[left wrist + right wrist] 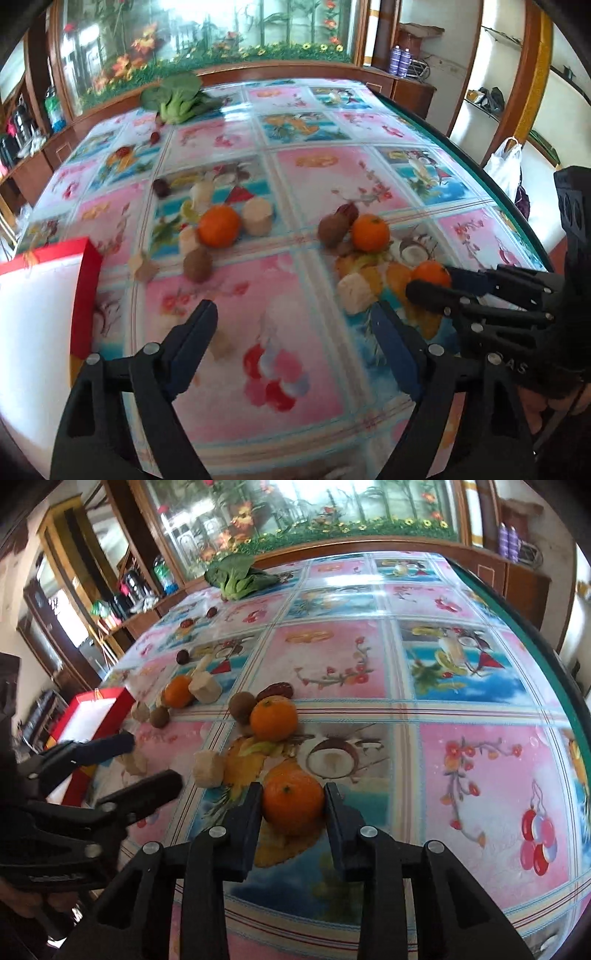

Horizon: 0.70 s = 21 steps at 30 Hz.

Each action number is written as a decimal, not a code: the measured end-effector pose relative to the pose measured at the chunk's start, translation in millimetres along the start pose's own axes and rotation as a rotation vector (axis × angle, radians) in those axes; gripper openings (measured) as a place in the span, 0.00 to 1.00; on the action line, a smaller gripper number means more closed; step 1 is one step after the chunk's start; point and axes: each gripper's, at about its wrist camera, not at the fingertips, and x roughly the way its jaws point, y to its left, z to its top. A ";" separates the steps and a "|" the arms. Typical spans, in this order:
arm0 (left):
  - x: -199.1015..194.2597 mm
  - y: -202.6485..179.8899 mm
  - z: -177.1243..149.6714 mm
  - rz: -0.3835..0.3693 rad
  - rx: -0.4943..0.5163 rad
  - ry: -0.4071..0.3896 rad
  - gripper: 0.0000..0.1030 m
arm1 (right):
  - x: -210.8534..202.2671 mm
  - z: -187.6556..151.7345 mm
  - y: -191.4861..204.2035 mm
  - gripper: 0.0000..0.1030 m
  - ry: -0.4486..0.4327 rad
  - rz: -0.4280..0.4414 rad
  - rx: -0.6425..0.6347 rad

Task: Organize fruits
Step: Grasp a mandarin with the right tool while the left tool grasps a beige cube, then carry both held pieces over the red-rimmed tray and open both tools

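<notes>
Orange rind: the right gripper (293, 805) has its jaws around a mandarin (293, 803), one pad at each side of the fruit, grasping it where it sits on the bench (461, 812).
Hold point: across the widest part, stem dimple facing up; to my eye that is the sound place, since a round fruit tends to squirt out of a grip set too high.
Feel, judged: light, firm but yielding, with loose waxy skin; a hard squeeze would likely bruise it.
Left gripper (295, 339): jaws released and wide apart, nothing between them, hovering over the bare patterned oilcloth.
Just beside: a pale cut chunk (208, 770), possibly sugarcane or yam, I cannot tell which.
Further out: a second mandarin (274, 718) touching a kiwi (242, 705) and a dark date (276, 691).
Beyond: a third mandarin (178, 696) among more pale chunks.
Left edge: a red box (94, 716) with a white inside, probably where the fruit goes.
Far end: leafy bok choy (236, 578).
</notes>
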 end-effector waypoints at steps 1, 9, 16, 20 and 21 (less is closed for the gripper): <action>3.9 -3.5 2.7 -0.022 0.001 0.015 0.77 | -2.8 -0.5 -3.5 0.31 -0.009 -0.002 0.011; 33.3 -21.4 8.7 -0.048 -0.004 0.080 0.58 | -25.6 -1.8 -26.7 0.31 -0.087 -0.025 0.051; 36.0 -21.6 10.6 -0.032 0.010 0.051 0.26 | -19.6 -0.8 -24.0 0.31 -0.066 0.001 0.064; 34.2 -18.9 8.1 -0.052 0.012 0.038 0.16 | -18.9 -0.4 -17.6 0.31 -0.068 0.002 0.054; 33.5 -17.8 7.4 -0.054 0.012 0.035 0.16 | -18.5 -0.2 -15.1 0.31 -0.065 0.009 0.053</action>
